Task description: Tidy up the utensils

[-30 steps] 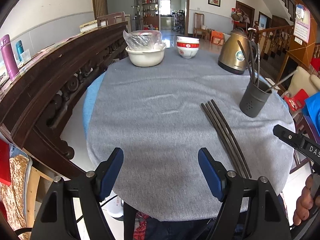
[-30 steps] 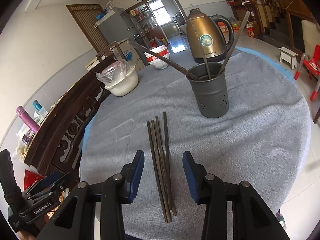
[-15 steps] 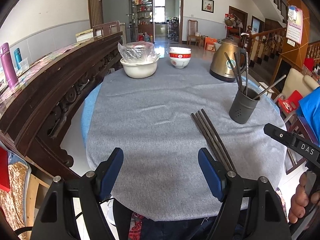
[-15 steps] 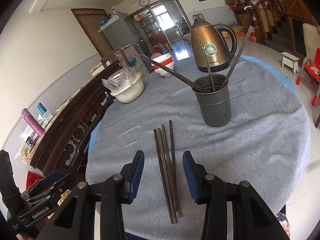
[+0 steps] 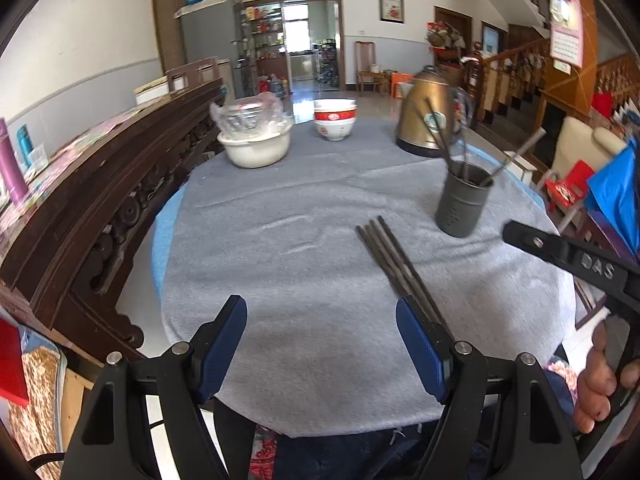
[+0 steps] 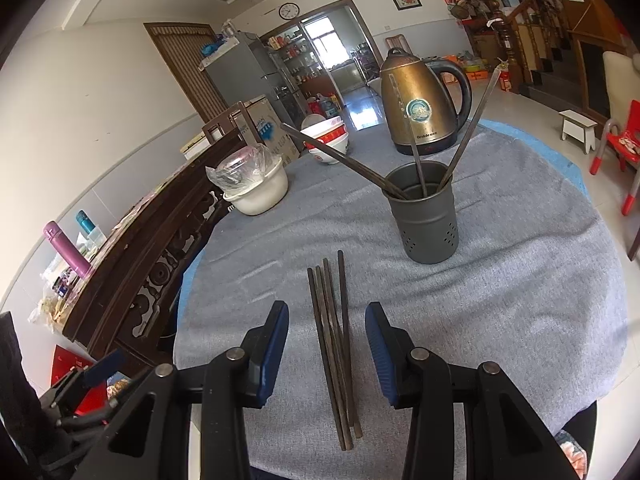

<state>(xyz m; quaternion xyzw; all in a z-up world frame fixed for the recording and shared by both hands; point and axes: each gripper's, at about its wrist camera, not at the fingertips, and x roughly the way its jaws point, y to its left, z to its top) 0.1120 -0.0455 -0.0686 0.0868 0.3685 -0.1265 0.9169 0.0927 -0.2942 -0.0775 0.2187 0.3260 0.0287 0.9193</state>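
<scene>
Several dark chopsticks (image 6: 332,332) lie side by side on the grey tablecloth (image 6: 500,300). My right gripper (image 6: 327,344) hovers over them, open, its blue pads on either side and clear of them. Beyond stands a grey holder (image 6: 429,220) with a few chopsticks leaning in it. In the left wrist view the same chopsticks (image 5: 394,264) lie ahead to the right and the holder (image 5: 462,204) farther right. My left gripper (image 5: 320,346) is open over the near table edge with nothing in it.
A bronze kettle (image 6: 418,110), stacked red-and-white bowls (image 5: 334,122) and a white bowl with plastic wrap (image 5: 256,142) stand at the back. A dark carved wooden bench (image 5: 104,184) runs along the left. A hand (image 5: 600,380) holds the right gripper's handle.
The left gripper has drawn back and risen, so the table looks smaller and farther. The right gripper has stayed over the chopsticks, which lie as before.
</scene>
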